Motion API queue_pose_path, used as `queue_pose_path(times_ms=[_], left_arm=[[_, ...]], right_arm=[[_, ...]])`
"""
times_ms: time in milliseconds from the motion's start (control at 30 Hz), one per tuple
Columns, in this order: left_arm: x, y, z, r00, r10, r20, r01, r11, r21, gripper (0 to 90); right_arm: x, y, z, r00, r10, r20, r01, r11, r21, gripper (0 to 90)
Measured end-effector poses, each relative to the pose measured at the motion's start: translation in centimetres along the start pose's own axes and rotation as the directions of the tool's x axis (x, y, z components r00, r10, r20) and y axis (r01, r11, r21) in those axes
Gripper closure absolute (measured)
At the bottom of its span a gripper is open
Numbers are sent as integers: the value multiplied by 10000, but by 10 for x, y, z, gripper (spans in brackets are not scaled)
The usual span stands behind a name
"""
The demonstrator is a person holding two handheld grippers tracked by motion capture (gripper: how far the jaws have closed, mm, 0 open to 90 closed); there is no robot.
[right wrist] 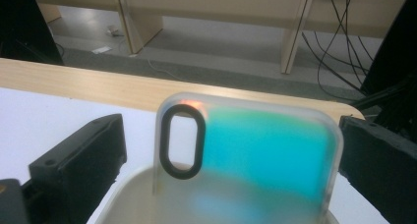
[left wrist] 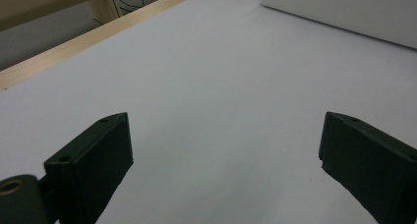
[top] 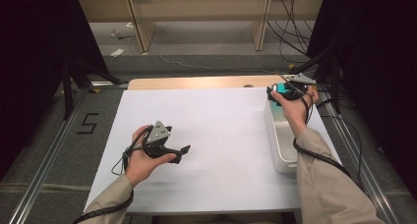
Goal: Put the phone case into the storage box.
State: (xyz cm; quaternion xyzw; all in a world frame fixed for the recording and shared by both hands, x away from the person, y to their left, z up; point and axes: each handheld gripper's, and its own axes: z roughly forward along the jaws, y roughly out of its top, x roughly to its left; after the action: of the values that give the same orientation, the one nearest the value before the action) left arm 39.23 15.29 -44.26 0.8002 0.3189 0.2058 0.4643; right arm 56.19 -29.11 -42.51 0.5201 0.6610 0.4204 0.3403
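Right gripper view: my right tool (right wrist: 231,160) brackets a teal phone case (right wrist: 246,155) mid-frame above the white bin (right wrist: 123,194), grip uncertain. Looks light, flexible, slippery; I'd pinch its edges. Left tool (left wrist: 226,160) gapes empty over the surface (left wrist: 206,76).

phone case (right wrist: 255,155) | teal, clear rim | upright | over white bin (top: 281,135)

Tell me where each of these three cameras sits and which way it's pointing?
High view: above the person's side, looking forward and down on the white table; both forearms, left gripper, right gripper.
Left gripper view: rides the left gripper, looking low across the table between open jaws.
Right gripper view: rides the right gripper, facing the teal phone case over the white bin.
Shared: left gripper and high views both show the bin.
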Motion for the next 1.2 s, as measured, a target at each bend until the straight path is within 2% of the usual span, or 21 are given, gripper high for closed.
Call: queue_pose_path(times_ms=[267,533,733,1067,1200], left_arm=[[0,0,0,10000,0,-2,0,10000,-1,53],[0,0,0,10000,10,-3,-10,10000,-1,53],[0,1,-1,10000,-5,-9,5,10000,0,52],[0,1,-1,10000,7,-9,-7,10000,6,52],[0,1,-1,10000,-30,10,30,10000,12,53]], right_arm=[[-4,4,-4,9999,129,56,-128,9997,-209,6],[-8,12,-14,9993,362,-94,-366,9979,-535,7],[-8,16,-21,9986,456,-269,-470,9974,-546,19],[-8,20,-36,9984,396,-405,-422,9968,-671,34],[-4,20,-40,9984,206,-517,-240,9976,-644,43]])
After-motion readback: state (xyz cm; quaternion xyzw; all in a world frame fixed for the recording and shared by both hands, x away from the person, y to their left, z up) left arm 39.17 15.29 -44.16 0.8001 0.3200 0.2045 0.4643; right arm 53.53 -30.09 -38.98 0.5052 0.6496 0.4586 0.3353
